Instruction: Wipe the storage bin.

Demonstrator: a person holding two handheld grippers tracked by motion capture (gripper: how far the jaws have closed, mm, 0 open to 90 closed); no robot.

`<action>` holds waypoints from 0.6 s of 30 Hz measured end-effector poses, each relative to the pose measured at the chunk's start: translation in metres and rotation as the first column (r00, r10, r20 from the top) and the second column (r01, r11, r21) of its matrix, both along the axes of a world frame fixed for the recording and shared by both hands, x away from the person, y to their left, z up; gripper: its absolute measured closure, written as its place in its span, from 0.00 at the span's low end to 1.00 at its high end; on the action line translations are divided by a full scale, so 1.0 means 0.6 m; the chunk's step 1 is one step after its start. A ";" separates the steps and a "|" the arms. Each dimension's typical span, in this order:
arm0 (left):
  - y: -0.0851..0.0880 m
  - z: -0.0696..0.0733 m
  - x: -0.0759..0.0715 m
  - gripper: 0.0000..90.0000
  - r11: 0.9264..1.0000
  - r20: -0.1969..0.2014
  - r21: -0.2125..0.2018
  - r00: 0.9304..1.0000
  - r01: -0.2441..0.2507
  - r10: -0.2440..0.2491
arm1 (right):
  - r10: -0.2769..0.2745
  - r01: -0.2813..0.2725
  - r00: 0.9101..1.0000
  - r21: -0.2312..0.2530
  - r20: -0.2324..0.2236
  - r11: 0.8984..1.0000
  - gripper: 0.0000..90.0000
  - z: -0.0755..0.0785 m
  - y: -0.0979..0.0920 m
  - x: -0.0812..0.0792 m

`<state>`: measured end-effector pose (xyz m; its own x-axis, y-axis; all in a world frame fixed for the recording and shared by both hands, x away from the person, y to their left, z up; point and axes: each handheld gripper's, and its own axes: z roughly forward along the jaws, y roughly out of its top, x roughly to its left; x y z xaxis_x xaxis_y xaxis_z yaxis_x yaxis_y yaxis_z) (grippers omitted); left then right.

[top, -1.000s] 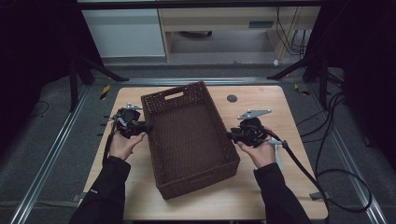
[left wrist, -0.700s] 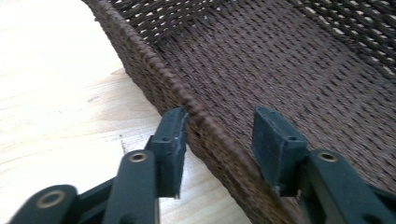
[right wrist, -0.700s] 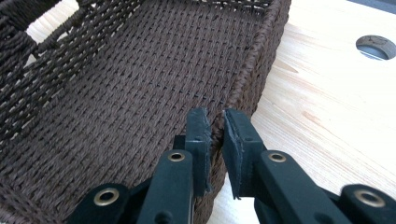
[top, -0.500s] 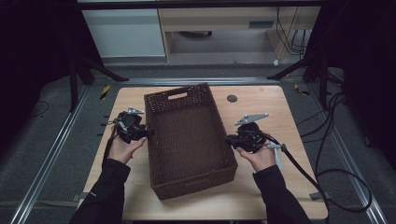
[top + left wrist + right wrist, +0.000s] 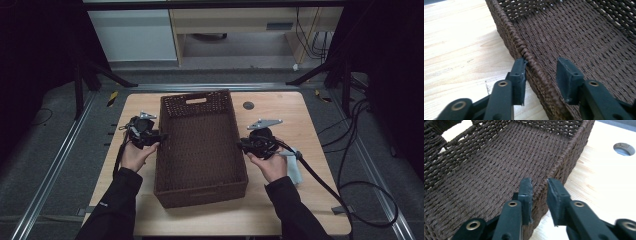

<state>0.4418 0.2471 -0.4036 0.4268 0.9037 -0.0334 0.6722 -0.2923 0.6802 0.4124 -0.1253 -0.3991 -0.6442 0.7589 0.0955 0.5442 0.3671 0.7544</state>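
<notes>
A brown wicker basket (image 5: 200,150) lies empty mid-table, a handle slot in its far wall. My left gripper (image 5: 162,136) straddles the rim of its left wall. In the left gripper view (image 5: 541,65) the outer pad (image 5: 520,72) touches the rim while the inner pad stands off it; these jaws have just been closing, with the wall between them. My right gripper (image 5: 240,145) is on the right wall. In the right gripper view (image 5: 539,182) both pads pinch the basket (image 5: 499,162) rim, having closed on it within the last second.
The wooden table (image 5: 280,215) has a round hole (image 5: 248,105) right of the basket's far end. A pale cloth-like thing (image 5: 295,170) lies by my right hand. Cables (image 5: 350,185) trail off the table's right side. Metal rails run along both sides.
The basket has turned clockwise, its near end swinging left, and now lies nearly square with the table. Both grippers stayed on its side walls and shifted slightly with it.
</notes>
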 end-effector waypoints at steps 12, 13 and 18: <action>-0.004 0.005 -0.048 0.64 0.998 -0.018 0.030 0.998 0.058 -0.058 | 0.057 -0.057 0.998 -0.009 -0.031 0.998 0.83 0.012 -0.001 -0.028; -0.004 0.002 -0.051 0.64 0.997 -0.020 0.036 0.998 0.062 -0.062 | 0.045 -0.045 0.999 -0.003 -0.028 0.999 0.81 0.015 -0.001 -0.029; -0.001 -0.009 -0.055 0.66 0.996 -0.039 0.035 0.996 0.082 -0.080 | 0.025 -0.025 1.000 0.010 -0.002 1.000 0.75 0.016 -0.003 -0.026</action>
<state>0.4087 0.2463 -0.4090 0.4976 0.8672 -0.0188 0.6705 -0.3708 0.6426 0.3970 -0.1273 -0.3895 -0.6628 0.7415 0.1046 0.5367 0.3729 0.7569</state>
